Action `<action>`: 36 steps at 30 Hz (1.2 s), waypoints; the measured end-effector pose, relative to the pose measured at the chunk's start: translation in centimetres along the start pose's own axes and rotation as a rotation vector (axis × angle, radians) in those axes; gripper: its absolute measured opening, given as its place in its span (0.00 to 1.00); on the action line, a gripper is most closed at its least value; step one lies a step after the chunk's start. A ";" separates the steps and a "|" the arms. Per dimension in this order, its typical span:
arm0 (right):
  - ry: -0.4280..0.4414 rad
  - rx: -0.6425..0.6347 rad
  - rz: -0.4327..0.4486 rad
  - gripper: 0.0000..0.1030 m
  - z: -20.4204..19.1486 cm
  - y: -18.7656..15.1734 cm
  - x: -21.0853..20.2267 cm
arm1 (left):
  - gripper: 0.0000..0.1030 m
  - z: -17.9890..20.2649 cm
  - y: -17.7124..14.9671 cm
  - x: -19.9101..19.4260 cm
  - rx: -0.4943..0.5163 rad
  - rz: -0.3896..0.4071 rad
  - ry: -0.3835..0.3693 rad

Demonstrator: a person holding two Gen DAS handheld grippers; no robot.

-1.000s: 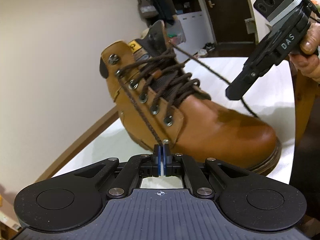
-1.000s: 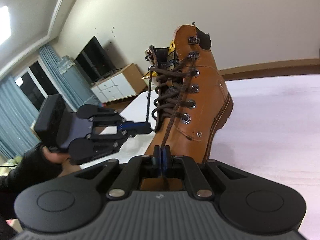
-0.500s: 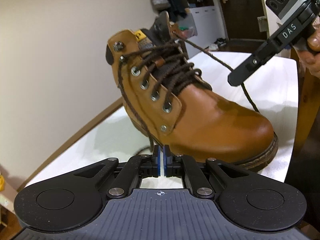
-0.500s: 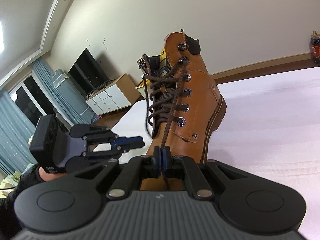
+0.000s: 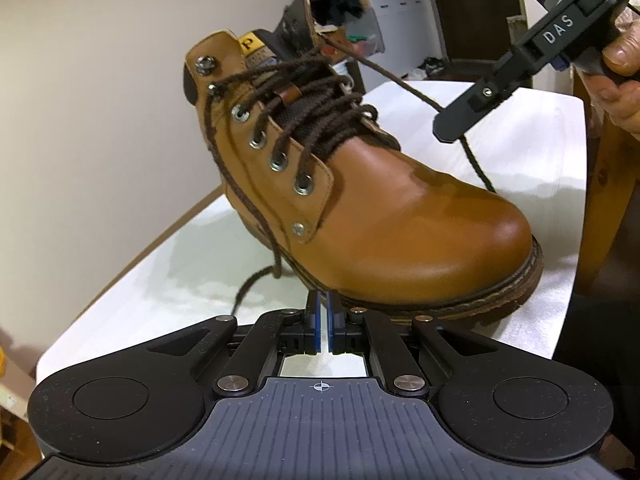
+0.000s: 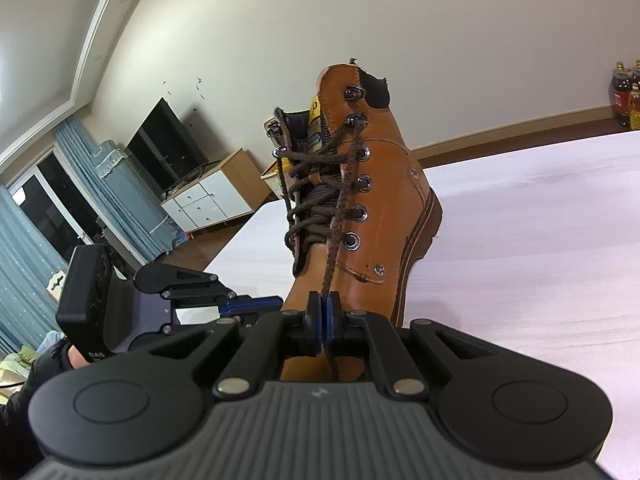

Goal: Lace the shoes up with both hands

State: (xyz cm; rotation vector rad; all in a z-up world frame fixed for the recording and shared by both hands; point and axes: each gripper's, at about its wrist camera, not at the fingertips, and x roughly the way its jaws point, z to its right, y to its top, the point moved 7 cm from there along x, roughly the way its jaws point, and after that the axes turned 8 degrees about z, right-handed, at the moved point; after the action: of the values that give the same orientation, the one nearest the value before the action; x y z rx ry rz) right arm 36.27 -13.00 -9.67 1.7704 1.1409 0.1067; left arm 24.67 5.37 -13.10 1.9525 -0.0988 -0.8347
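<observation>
Now the right gripper point(image 6: 323, 312) is pinching the lace point(image 6: 340, 208) running toward twelve o'clock, while the left gripper point(image 5: 323, 312), nearly closed, is gripping nothing.

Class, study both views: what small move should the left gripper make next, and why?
Probably shift over to pinch the loose lace, which trails slack off the boot onto the table. The left gripper holds nothing, while the right gripper clamps the other lace taut, so both ends would then be in hand.
</observation>
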 end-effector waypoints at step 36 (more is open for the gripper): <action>0.150 0.609 0.170 0.03 4.3 1.0 1.9 | 0.16 3.8 4.5 -0.9 -0.176 0.148 -0.156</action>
State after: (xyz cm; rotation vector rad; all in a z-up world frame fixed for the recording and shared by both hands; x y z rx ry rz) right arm 40.21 -14.58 -11.89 2.4335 1.2073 -0.0106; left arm 22.97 0.51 -10.10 1.6933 -0.2510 -0.8671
